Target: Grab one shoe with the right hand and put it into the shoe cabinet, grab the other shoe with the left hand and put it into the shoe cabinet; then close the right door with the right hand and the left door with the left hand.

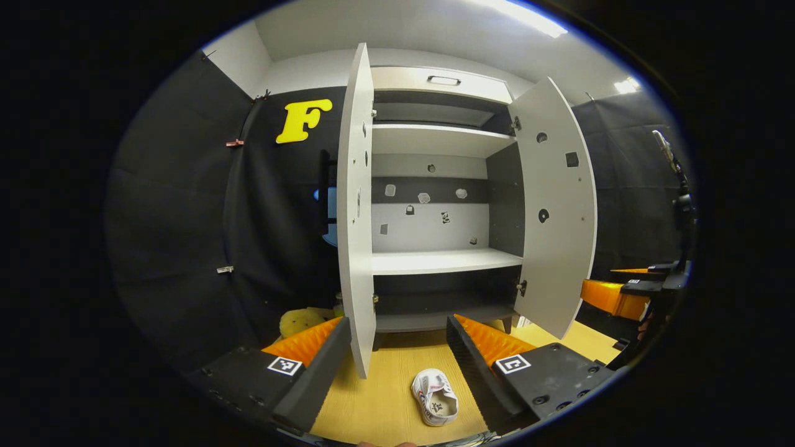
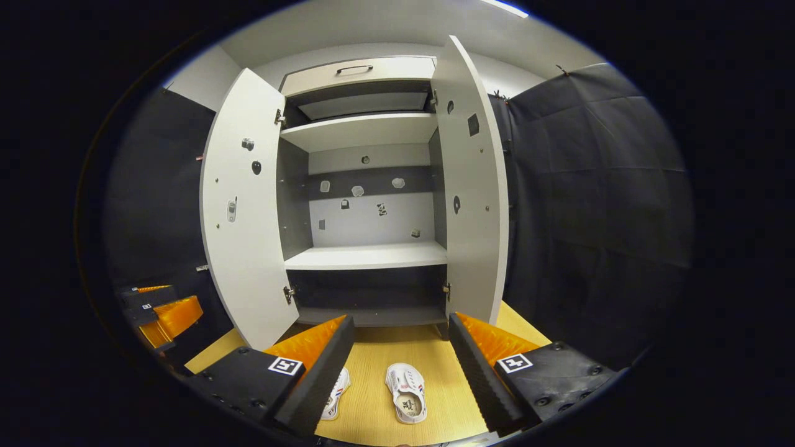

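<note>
Two white shoes [image 2: 406, 392] [image 2: 336, 393] lie on the floor before the open, empty shoe cabinet [image 2: 366, 186].

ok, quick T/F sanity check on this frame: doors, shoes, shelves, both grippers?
1. Both cabinet doors, left door and right door, stand open. True.
2. One shoe already sits on the middle shelf. False: both shoes lie on the wooden floor in front of the cabinet.
3. The right gripper is open, holding nothing. True.
4. The left gripper is shut on a shoe. False: its fingers are apart, and the shoe lies on the floor between them, untouched.
5. The shoes are black. False: mostly white.
</note>
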`<move>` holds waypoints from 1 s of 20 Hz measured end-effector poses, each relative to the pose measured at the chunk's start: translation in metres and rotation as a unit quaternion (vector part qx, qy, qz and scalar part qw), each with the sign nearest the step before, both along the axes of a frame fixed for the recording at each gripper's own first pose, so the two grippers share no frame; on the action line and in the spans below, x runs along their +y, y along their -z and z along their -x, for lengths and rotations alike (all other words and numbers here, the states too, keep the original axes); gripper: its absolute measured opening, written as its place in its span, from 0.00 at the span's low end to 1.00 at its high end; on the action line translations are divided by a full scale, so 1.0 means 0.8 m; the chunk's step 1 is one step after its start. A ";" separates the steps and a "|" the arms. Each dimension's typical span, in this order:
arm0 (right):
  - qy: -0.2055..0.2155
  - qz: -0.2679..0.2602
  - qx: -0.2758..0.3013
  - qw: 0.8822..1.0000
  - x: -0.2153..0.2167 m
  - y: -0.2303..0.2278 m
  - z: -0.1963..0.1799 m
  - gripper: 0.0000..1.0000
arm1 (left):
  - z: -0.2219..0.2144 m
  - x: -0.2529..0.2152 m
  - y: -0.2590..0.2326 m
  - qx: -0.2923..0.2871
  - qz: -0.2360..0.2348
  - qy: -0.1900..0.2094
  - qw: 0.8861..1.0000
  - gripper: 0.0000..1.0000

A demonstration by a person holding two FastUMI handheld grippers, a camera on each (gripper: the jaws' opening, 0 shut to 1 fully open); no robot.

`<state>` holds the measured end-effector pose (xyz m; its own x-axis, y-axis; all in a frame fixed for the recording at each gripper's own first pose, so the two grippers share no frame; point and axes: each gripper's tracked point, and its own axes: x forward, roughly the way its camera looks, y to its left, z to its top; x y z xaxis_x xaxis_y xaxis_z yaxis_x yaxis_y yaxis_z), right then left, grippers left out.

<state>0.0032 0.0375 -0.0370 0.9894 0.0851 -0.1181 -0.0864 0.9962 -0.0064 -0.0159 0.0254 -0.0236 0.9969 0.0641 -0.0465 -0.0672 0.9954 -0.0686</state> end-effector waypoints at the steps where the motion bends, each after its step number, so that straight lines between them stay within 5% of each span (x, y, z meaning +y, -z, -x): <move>1: -0.001 0.001 0.002 1.000 0.001 0.001 -0.001 0.98 | 0.000 0.000 0.003 0.002 0.001 0.000 1.000 0.97; 9: -0.003 -0.002 0.034 0.999 0.006 0.033 -0.022 0.98 | 0.004 0.013 0.016 0.011 0.003 -0.009 1.000 0.96; 20: -0.035 -0.002 0.164 0.986 0.034 0.189 -0.033 0.98 | 0.004 0.020 0.073 0.071 0.018 -0.018 0.997 0.97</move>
<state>0.0297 0.0647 -0.1880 0.8900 0.1526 -0.4297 -0.1514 0.9878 0.0372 -0.0189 0.0417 -0.0824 0.9771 0.0958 -0.1900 -0.1146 0.9893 -0.0905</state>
